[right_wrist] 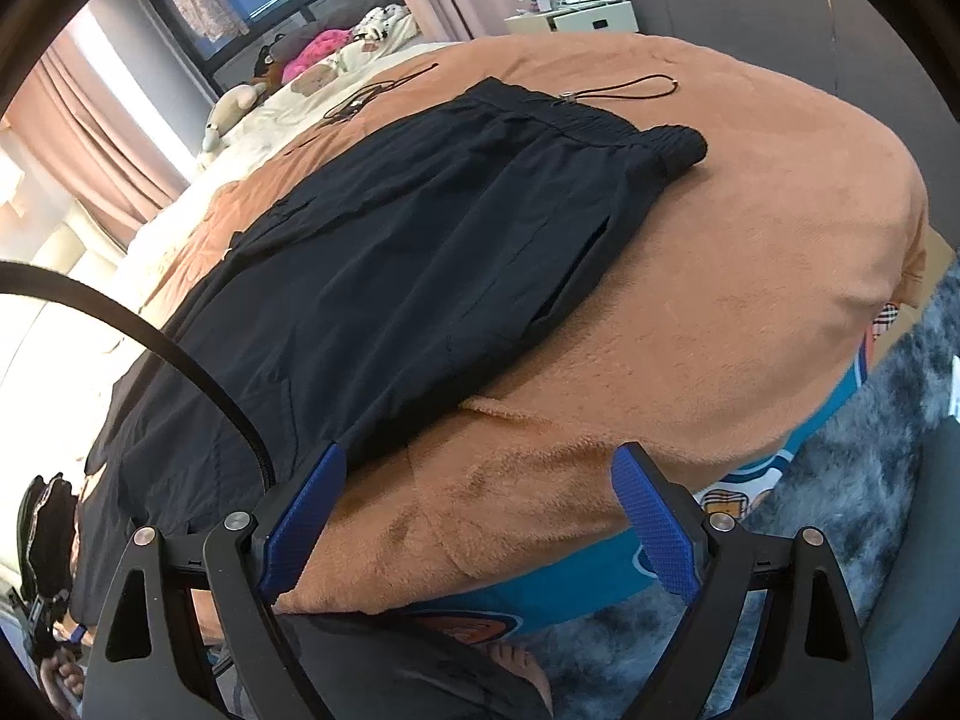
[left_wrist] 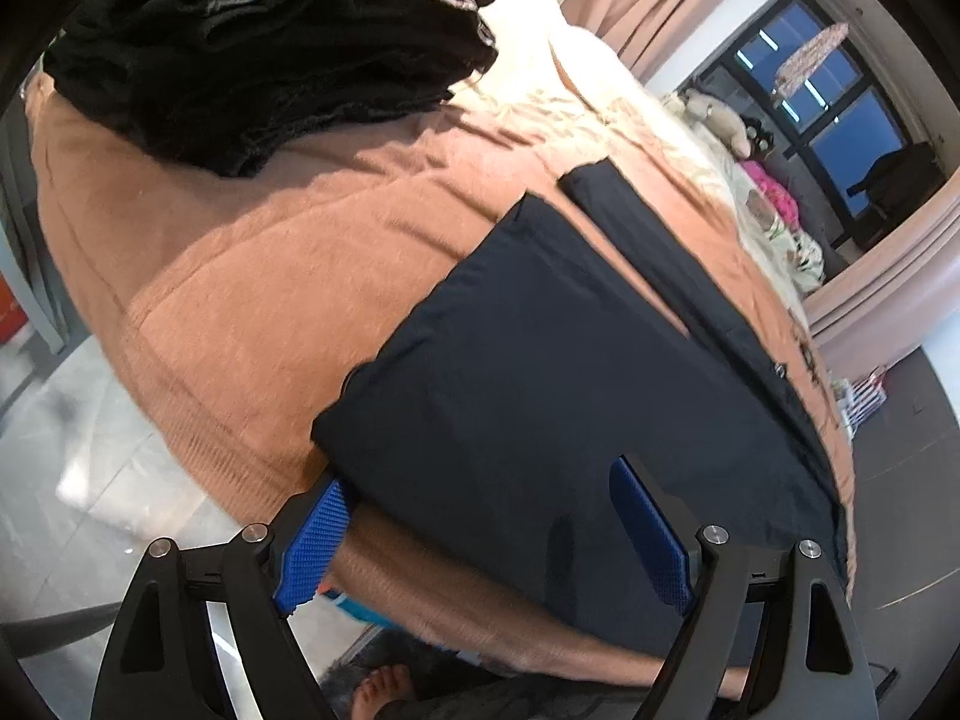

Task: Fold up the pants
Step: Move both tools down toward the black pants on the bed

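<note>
Lying flat on the brown blanket (left_wrist: 228,276) that covered the bed, the dark navy pants (left_wrist: 540,372) stretched across both views, their long axis running sideways in front of the person. At the far left of the bed sat a stack of folded black clothes (left_wrist: 270,48), well apart from the pants. The left gripper (left_wrist: 486,534) hung over the leg end of the pants, its jaws spread wide, with the near edge of the fabric lying between the blue pads (left_wrist: 315,534) but not pinched. Further right, the right gripper (right_wrist: 480,528) also stood with its jaws apart; its left pad sat just at the near edge of the pants, while mostly bare blanket showed between the pads. The elastic waistband (right_wrist: 600,120) lay farthest to the right and away from that gripper. By this reading, each gripper was placed near the long near edge, the left one closer to cloth.
</note>
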`<state>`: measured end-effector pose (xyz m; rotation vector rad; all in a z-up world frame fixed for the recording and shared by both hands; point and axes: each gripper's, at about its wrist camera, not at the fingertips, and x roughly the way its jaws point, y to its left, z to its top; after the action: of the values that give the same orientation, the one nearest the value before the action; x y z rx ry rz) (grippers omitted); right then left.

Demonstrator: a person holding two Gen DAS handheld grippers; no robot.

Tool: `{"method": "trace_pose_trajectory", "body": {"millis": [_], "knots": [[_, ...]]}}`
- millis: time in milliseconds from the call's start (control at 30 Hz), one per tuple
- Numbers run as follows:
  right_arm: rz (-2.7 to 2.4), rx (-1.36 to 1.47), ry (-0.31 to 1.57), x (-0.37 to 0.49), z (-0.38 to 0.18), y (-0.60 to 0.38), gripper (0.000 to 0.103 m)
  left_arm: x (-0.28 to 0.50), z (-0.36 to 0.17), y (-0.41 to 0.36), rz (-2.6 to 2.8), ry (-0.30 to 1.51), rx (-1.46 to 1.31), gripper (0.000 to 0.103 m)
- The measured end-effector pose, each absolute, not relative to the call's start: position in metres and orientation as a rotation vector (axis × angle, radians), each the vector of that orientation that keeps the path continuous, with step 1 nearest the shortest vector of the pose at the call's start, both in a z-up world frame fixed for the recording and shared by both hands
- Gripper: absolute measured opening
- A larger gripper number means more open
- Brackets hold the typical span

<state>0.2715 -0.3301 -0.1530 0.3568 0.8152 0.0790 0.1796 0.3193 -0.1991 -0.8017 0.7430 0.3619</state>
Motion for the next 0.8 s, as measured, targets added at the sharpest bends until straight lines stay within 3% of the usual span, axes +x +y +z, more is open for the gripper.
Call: {"method": "trace_pose_trajectory", "body": {"millis": [200,300,533,700,800], "knots": [[0.05,0.415,0.782,0.273,-0.153,-0.347,0.088,0.184,-0.194,0.322,0.395,0.709,-0.8,0.061],[0.016,0.471,0.771,0.274,-0.156,-0.362,0.081,0.183,-0.2,0.322,0.414,0.716,-0.814,0.056],[-0.043,0.571,0.724,0.274,-0.161,-0.394,0.079,0.18,-0.202,0.321,0.435,0.727,-0.814,0.05],[-0.019,0.582,0.71,0.296,-0.165,-0.396,0.079,0.182,-0.201,0.324,0.457,0.728,-0.822,0.028],[-0.001,0.607,0.71,0.319,-0.167,-0.401,0.079,0.186,-0.197,0.325,0.491,0.735,-0.78,0.022]]}}
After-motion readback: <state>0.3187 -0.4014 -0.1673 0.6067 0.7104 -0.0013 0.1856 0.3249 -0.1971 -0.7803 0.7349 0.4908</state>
